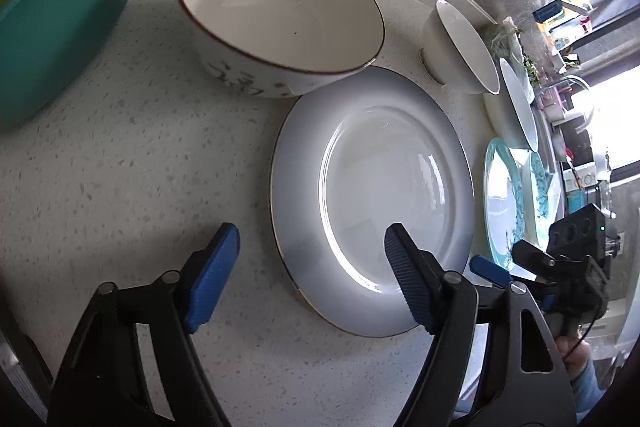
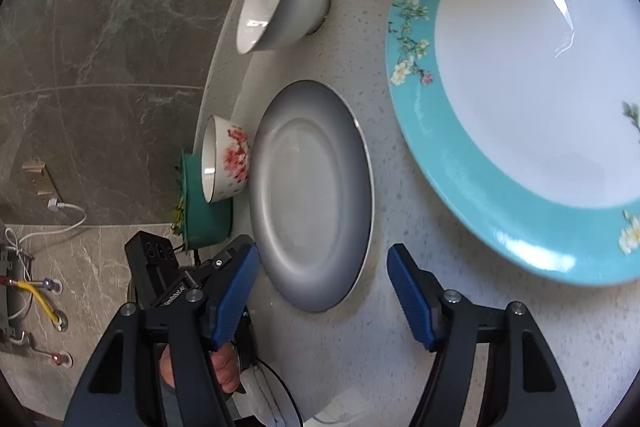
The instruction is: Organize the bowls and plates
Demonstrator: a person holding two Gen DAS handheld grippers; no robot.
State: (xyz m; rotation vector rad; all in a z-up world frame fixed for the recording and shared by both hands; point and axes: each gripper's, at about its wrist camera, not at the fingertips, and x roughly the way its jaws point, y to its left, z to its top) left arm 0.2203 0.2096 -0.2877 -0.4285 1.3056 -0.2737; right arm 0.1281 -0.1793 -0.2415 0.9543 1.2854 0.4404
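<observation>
- Left wrist view: my left gripper (image 1: 312,267) stands released, jaws apart with nothing pressed between them. They straddle the near rim of the grey plate (image 1: 372,199), one finger over the bare counter (image 1: 120,147), the other over the plate's well. I judge this is a line-up to pinch that rim.
- Taking the grey plate as landmark: the large bowl with the dark rim (image 1: 280,11) sits just behind it and seems to touch its far edge. The small white bowl (image 1: 460,47) lies beyond it to the right.
- A teal basin of greens (image 1: 60,7) stands well off to the far left, probably just kitchen clutter.
- At the right edge, the teal plate (image 1: 500,199) and a white dish (image 1: 516,107) are squeezed edge-on by the lens; I cannot tell whether they overlap.
- My right gripper (image 1: 492,269) shows there only in part.
- Right wrist view: that gripper (image 2: 320,291) is also unclenched and empty, hovering at the grey plate's (image 2: 312,195) near edge.
- The floral teal plate (image 2: 520,99) lies beside the grey plate, apart from it and cut off by the frame.
- The flowered bowl (image 2: 224,159) is half hidden behind the grey plate.
- My left gripper's (image 2: 236,287) fingertips are hidden in this view.
</observation>
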